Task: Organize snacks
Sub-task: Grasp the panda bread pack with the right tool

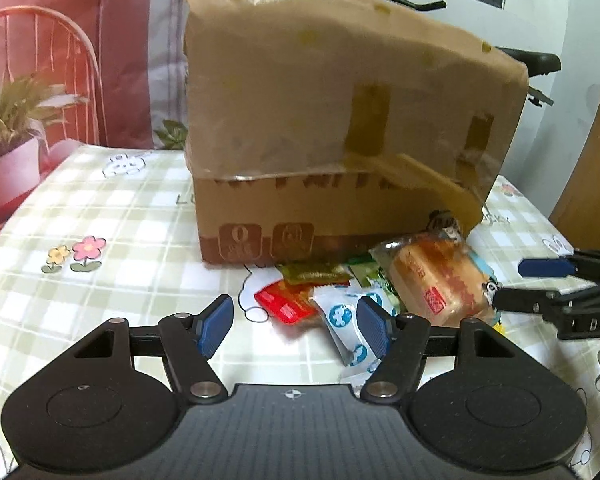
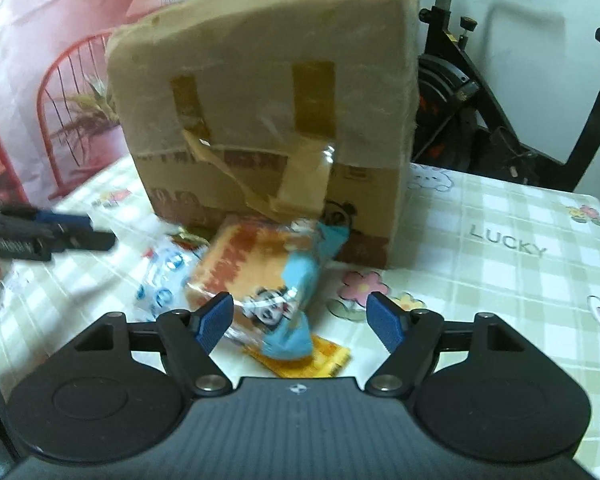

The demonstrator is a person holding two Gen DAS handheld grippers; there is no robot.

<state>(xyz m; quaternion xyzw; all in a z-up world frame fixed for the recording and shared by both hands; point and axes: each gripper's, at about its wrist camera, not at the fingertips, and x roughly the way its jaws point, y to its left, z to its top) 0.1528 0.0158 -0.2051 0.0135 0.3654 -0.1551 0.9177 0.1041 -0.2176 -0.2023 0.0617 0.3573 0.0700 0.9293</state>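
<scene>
A heap of snack packets lies on the checked tablecloth in front of a taped cardboard box [image 1: 340, 120] [image 2: 268, 112]. A wrapped cake in an orange and blue packet [image 1: 440, 280] [image 2: 260, 276] is the largest. Beside it lie a red packet [image 1: 284, 304], a white packet with blue dots [image 1: 342, 320] [image 2: 168, 284], green packets [image 1: 320, 272] and a yellow packet [image 2: 320, 360]. My left gripper [image 1: 296, 326] is open above the red and white packets, gripping nothing. My right gripper [image 2: 306, 322] is open over the near end of the cake packet, pads apart from it.
The table [image 1: 100, 208] [image 2: 500, 240] has a green checked cloth with flowers and rabbits. A potted plant [image 1: 12, 136] and a red wire chair [image 1: 60, 60] stand at the left. An exercise bike [image 2: 480, 92] stands behind the table at the right.
</scene>
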